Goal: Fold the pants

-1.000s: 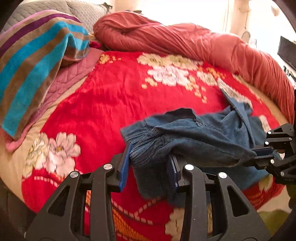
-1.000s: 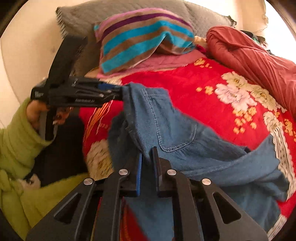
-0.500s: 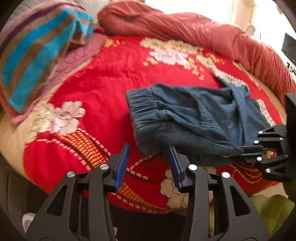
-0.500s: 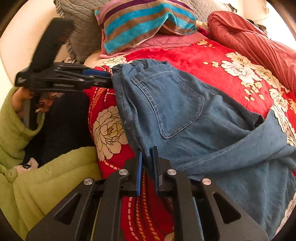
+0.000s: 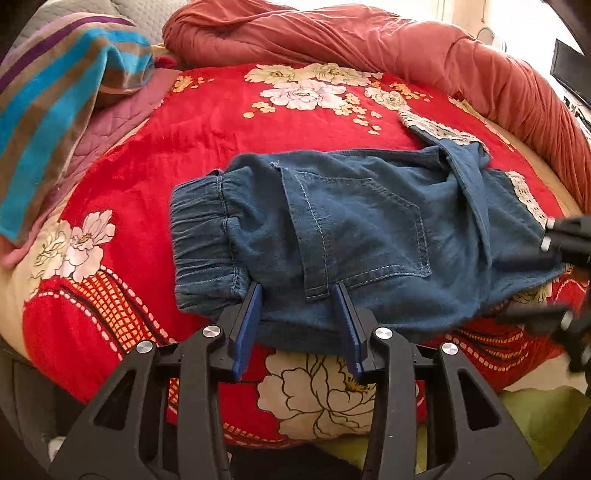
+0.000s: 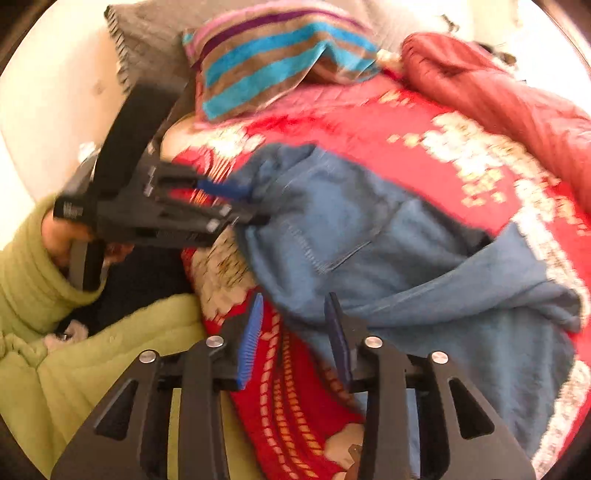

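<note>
Blue denim pants [image 5: 354, 236] lie flat on the red floral blanket [image 5: 207, 122], near its front edge; elastic waistband to the left, back pocket facing up, lace-trimmed leg ends to the right.

Left gripper [image 5: 297, 321]: jaws spread wide, blue pads either side of the near edge of the pants, just below the waistband. Fabric sits in the gap, not pinched — nothing held.

Right gripper [image 6: 293, 332]: jaws also spread wide, at the near edge of the pants; left pad over the blanket, right pad against the denim. Nothing held. In the left wrist view it shows only as a blurred dark shape [image 5: 565, 258] at the right edge of the frame.

Writing: pale lettering on the side of the left gripper in the right wrist view — too blurred to read. No other labels legible.

Hard to make out: the whole right wrist view is motion-blurred. Striped towel [image 5: 55, 96] is cut off at the left in the left wrist view. Rust-red quilt [image 5: 369, 33] bunched along the far side of the bed. Green sleeve [image 6: 26, 280] covers the wrist behind the left gripper.
</note>
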The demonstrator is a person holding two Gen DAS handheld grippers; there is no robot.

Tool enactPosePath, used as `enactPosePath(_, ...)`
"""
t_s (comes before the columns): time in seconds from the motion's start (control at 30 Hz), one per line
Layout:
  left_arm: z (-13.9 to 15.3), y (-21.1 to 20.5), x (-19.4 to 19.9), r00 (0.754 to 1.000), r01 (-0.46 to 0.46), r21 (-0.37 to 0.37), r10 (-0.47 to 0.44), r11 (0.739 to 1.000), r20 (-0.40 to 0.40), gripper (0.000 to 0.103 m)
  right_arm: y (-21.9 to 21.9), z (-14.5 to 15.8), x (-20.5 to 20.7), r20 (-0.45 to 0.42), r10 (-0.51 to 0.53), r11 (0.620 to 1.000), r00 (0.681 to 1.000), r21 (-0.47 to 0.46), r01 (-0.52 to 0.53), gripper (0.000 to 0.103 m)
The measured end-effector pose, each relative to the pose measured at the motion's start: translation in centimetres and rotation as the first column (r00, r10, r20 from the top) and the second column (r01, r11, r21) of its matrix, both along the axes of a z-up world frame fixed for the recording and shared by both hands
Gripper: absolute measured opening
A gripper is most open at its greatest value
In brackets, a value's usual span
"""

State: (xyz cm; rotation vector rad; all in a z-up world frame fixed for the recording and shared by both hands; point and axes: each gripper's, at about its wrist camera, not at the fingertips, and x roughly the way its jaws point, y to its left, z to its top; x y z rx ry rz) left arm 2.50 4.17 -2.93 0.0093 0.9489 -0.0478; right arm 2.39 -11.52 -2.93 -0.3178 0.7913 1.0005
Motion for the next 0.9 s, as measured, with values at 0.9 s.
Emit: enactPosePath(0.9, 4.5, -0.6, -2.5, 0.990, -0.029, -0.067, 0.038, 0.997, 0.139, 0.057, -7.1, 1.2, 6.2, -0.089, -0.352, 0.927, 0.932, 0.101, 0.360, 0.064)
